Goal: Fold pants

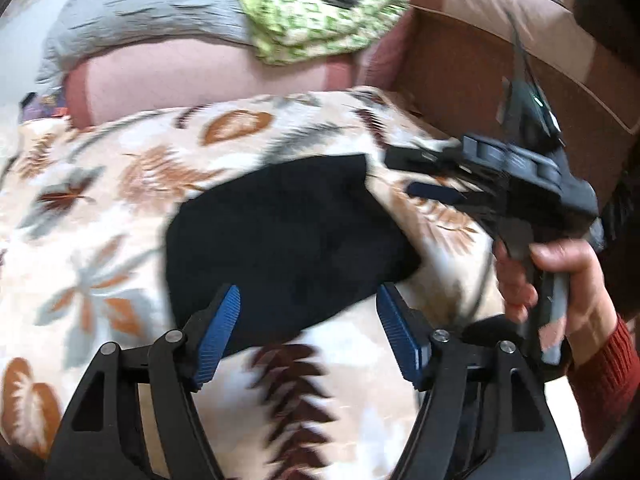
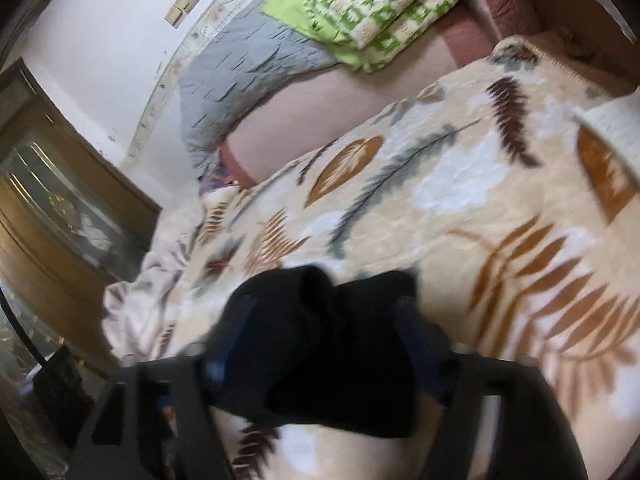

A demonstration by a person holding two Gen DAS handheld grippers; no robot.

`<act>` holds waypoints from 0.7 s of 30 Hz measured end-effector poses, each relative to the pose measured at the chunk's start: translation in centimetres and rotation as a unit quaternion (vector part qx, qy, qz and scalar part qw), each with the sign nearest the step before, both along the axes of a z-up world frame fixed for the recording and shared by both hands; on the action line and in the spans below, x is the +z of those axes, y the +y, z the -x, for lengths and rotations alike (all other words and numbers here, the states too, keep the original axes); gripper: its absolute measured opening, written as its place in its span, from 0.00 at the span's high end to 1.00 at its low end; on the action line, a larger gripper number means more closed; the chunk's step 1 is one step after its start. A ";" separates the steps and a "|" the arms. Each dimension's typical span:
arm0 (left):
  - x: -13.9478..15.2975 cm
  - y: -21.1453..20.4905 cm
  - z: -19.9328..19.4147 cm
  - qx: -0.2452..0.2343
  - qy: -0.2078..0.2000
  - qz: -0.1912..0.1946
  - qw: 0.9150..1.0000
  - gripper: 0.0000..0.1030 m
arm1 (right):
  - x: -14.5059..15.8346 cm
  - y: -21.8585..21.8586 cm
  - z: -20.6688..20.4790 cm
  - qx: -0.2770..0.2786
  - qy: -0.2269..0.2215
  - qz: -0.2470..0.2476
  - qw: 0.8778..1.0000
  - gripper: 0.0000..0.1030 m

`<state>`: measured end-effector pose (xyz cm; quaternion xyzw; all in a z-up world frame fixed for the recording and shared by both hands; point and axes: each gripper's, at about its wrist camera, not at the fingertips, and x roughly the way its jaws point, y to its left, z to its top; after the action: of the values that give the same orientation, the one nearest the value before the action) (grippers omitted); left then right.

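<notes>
The black pants point(image 1: 280, 240) lie folded into a compact bundle on a leaf-patterned blanket point(image 1: 120, 184). My left gripper point(image 1: 308, 320) is open, its blue pads either side of the bundle's near edge, holding nothing. My right gripper point(image 1: 428, 176) shows in the left wrist view at the bundle's right, held by a hand in a red sleeve point(image 1: 560, 280). In the right wrist view, badly blurred, the pants point(image 2: 320, 340) fill the space between my right gripper's fingers point(image 2: 324, 344), which look spread apart.
A green patterned pillow point(image 1: 320, 16) and a grey quilt point(image 1: 152, 12) lie at the far side of the bed. A brown headboard point(image 1: 480, 72) stands to the right. A wooden cabinet point(image 2: 60, 208) stands left of the bed.
</notes>
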<state>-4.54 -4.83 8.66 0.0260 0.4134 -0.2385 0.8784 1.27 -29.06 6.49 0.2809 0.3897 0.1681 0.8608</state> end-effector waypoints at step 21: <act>-4.2 2.6 -4.6 0.097 0.052 -0.049 0.993 0.31 | -1.8 3.0 0.0 0.001 0.047 0.165 0.985 0.73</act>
<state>0.10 -2.27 4.47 0.0165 0.4701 -0.1328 0.8724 1.28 -26.06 4.69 0.1423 0.4523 0.0894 0.8759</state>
